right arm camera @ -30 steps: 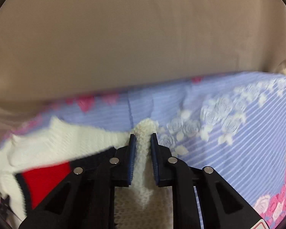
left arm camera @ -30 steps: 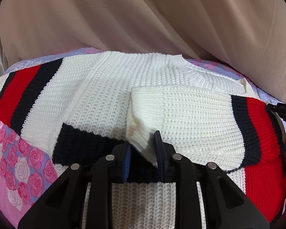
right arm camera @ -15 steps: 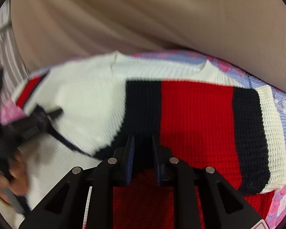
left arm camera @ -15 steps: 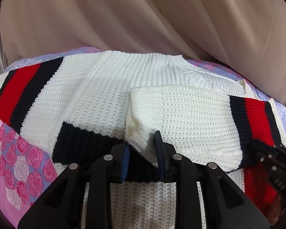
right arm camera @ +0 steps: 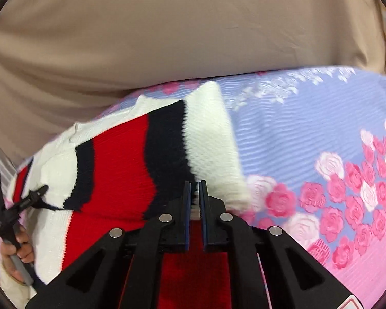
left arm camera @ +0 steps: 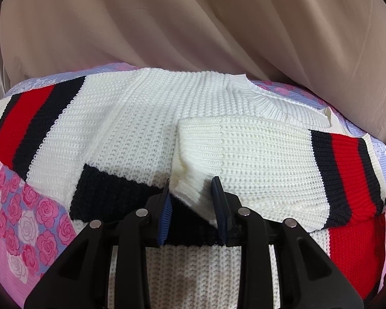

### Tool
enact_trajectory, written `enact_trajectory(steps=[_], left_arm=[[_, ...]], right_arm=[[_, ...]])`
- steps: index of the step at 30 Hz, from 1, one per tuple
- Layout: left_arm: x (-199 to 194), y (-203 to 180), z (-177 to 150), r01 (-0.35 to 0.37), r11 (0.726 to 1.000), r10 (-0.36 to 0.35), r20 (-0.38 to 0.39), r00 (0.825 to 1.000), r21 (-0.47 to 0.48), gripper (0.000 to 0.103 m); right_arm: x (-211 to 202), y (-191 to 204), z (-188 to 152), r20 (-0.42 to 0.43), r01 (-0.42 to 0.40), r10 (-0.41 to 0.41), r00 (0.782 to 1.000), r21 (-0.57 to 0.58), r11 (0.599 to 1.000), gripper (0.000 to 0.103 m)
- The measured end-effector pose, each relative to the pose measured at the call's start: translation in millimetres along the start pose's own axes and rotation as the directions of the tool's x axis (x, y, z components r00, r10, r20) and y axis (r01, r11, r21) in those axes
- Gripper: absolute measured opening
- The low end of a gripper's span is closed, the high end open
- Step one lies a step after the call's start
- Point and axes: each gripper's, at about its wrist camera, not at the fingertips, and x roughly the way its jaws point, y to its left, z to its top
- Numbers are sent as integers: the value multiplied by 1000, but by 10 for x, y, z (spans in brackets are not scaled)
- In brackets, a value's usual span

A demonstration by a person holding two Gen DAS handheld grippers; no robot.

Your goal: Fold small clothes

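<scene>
Sweater [left arm camera: 146, 128]: one item, chunky white knit w/ red and navy stripes, spread on the floral bedsheet [left arm camera: 18, 206], filling most of the sheet's near half. Beige curtain [left arm camera: 193, 38] hangs behind the sweater's collar edge.

Handling, judged: soft, thick, moderately heavy for its size; no stiffness, will sag and drag if lifted by one point. Knit grips well, not slippery; not fragile, though loops could snag. Best holds: ribbed cuff, hem or shoulder seam, pinching full thickness.

Count: 1 sweater, 2 sleeves, 2 grippers, 1 sheet, 1 curtain.

Right sleeve [left arm camera: 257, 164] is folded across the sweater's chest, cuff [left arm camera: 190, 182] near centre. Left sleeve [left arm camera: 31, 128] lies spread out flat at the sweater's left side, not yet folded.

Left gripper [left arm camera: 191, 193]: fingers parted, straddling the folded cuff; no squeeze visible, so released. Right gripper [right arm camera: 195, 193]: fingers nearly together at the striped right edge of the sweater; a sliver of knit seems caught between them, but grasp cannot be confirmed.
</scene>
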Motion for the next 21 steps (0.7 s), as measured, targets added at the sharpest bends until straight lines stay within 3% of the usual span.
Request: enact_trajectory(steps=[1,4,6,9,13,14,15,16,17,19,21], left_arm=[[2,6,1,2,1000,-2,0,1000,-2,30],[3,8,-4,-2,1000,2,-1,1000,1,30],[11,29,-8,-1,1000,1,-1,1000,-1,30],[-23,124,-15,26,999,-26,10,1000,-43,30],[-280,543,-45,7,987,2,58,998,-159,33],[-371,736,-54,6,981,6,62,998,-194,36],[-450,933,-51,23,974,-9,61,998,-224,37],[-537,1196,-42,4,965,9,49,999,-261,50],[-612,1439,-27,-24,955,40,49,998,-294,64],[-778,1971,3,-101,926,138,76,988,-364,67],[-881,2606,56,-188,873,243,68,968,-451,71]], right_arm=[[94,-107,-53,-24,42,-42,999,0,999,0],[154,-253,-42,-4,-41,41,999,80,996,0],[196,-251,-35,3,-45,45,999,85,995,0],[175,-121,-42,6,30,-30,1000,23,999,0],[176,222,-80,35,159,-157,987,-74,984,0],[109,288,-140,47,167,-164,985,-79,983,1],[1,352,-188,63,150,-146,987,-76,986,11],[-96,363,-244,73,126,-120,990,-77,989,14],[-216,392,-315,81,89,-82,993,-86,992,18],[-358,474,-470,75,45,-36,997,-122,992,21],[-396,537,-615,58,28,-19,998,-157,987,26]])
